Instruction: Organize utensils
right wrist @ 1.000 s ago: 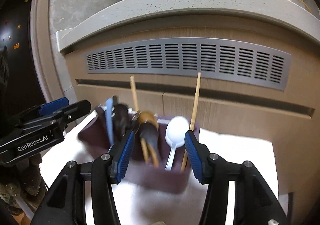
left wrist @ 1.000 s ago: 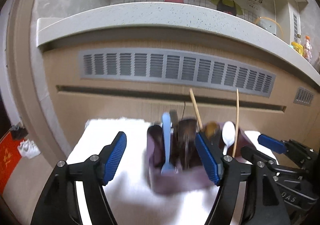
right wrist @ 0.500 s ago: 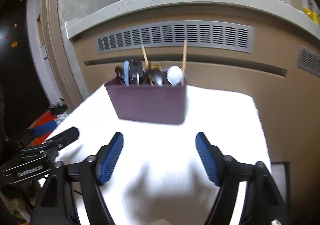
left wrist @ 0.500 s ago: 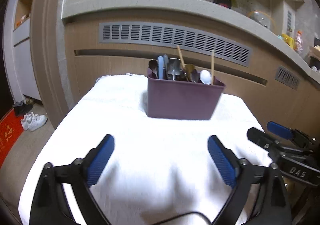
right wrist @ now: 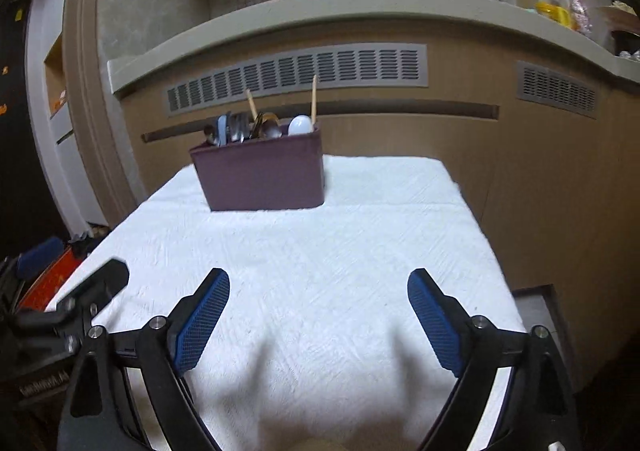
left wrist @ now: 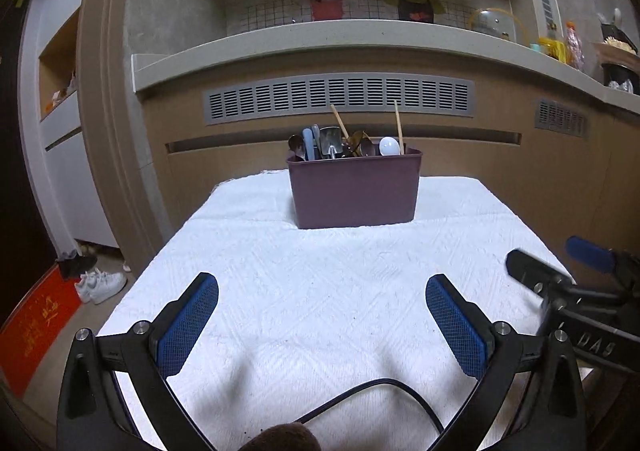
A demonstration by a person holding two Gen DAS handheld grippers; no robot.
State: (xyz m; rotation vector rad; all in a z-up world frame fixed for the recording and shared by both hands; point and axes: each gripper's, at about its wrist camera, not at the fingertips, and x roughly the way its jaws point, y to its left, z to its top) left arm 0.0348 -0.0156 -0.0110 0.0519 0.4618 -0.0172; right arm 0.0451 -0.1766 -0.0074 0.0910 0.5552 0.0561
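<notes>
A purple utensil holder stands upright at the far end of the white-clothed table. Inside it are a white spoon, a light blue handle, metal utensils and two wooden chopsticks. My left gripper hovers over the near part of the cloth, well short of the holder, its jaws opening and nothing between them. My right gripper is beside it on the right, jaws also opening and empty. Each gripper shows at the edge of the other's view.
A wooden counter front with grey vents rises right behind the table. A dark cable lies on the near cloth. White shoes and a red mat are on the floor at the left.
Both grippers have pulled back from the holder, which was between their fingers a second ago, toward the near end of the table. Their jaws have spread wider. The holder stays at the far end.
</notes>
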